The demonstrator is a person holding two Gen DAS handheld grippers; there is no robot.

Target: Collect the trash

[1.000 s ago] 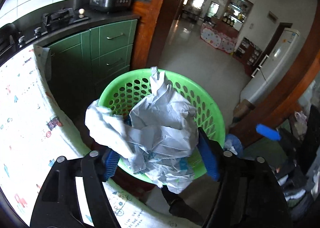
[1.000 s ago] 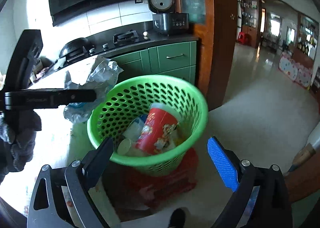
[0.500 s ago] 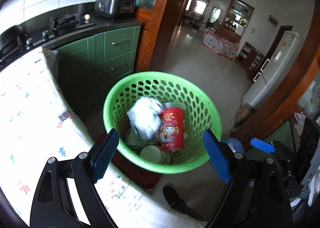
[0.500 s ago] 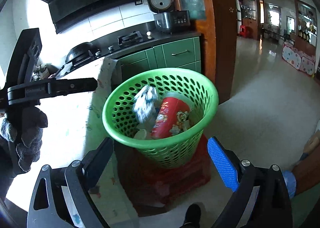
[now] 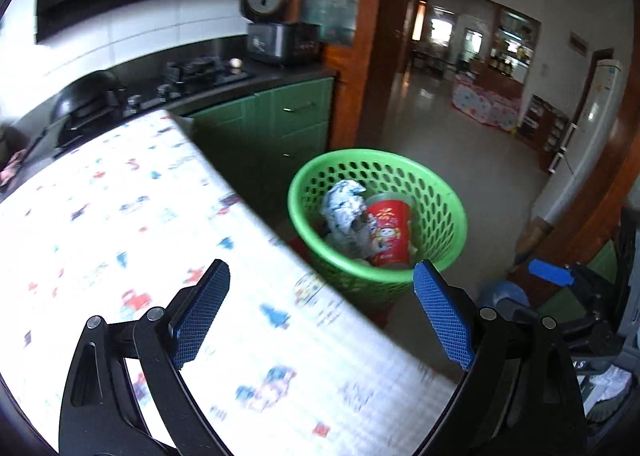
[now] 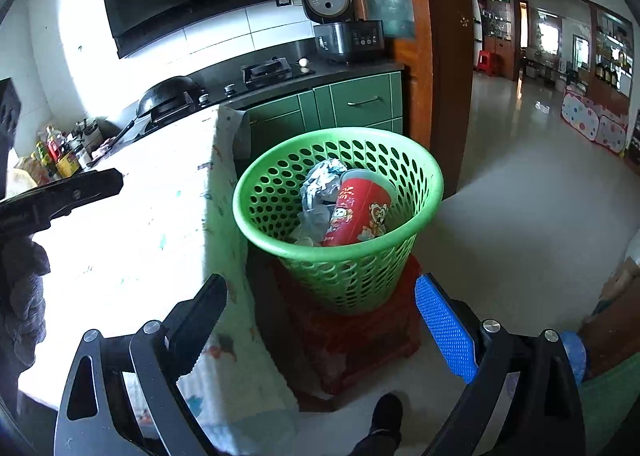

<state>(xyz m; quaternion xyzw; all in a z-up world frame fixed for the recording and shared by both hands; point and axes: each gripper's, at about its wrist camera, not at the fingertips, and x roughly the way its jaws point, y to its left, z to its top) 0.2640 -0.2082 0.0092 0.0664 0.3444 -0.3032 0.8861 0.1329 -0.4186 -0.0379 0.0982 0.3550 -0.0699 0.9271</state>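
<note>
Both claws are empty: left gripper [image 5: 320,312] at bottom centre, jaws opening over the tablecloth [image 5: 120,240]; right gripper [image 6: 320,320] spread wide. Mid-frame, the green basket [image 6: 424,192] stands on a red stool [image 6: 360,340] beside the table, holding crumpled paper [image 6: 316,192] and a red cup [image 6: 356,212]. Upper left: stove [image 6: 266,70], wok [image 6: 168,94]; cooker [image 6: 344,36] by the doorway

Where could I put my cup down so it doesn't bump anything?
The patterned tablecloth is bare across its middle, from the left tongs to the edge beside the green basket. The basket is crowded: crumpled paper and a red cup. The far counter corner with bottles is cluttered too.
</note>
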